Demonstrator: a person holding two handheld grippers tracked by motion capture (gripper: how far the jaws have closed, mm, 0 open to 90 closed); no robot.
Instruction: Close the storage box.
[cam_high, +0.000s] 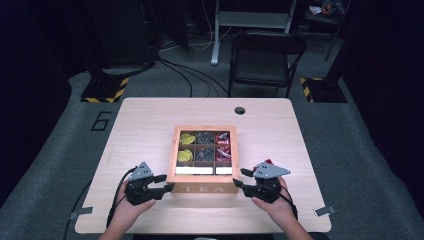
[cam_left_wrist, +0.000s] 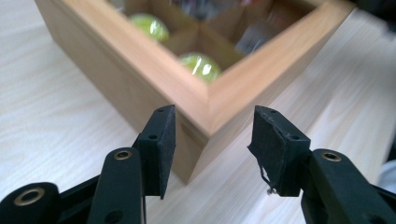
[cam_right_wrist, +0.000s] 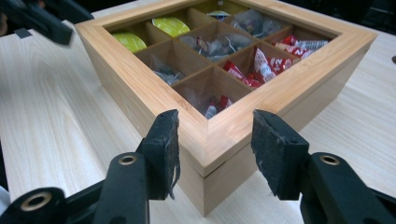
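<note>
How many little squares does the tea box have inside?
9 in the wooden tea box, in three rows of three: far row, middle row and near row. Glare whitens the near row in the high view, so its contents are partly hidden.

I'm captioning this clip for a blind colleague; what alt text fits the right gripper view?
Two black jaws of the right gripper stand open on either side of the near corner of a wooden tea box on a pale wooden table. Its compartments hold red packets, grey tea bags and yellow-green pods.
</note>
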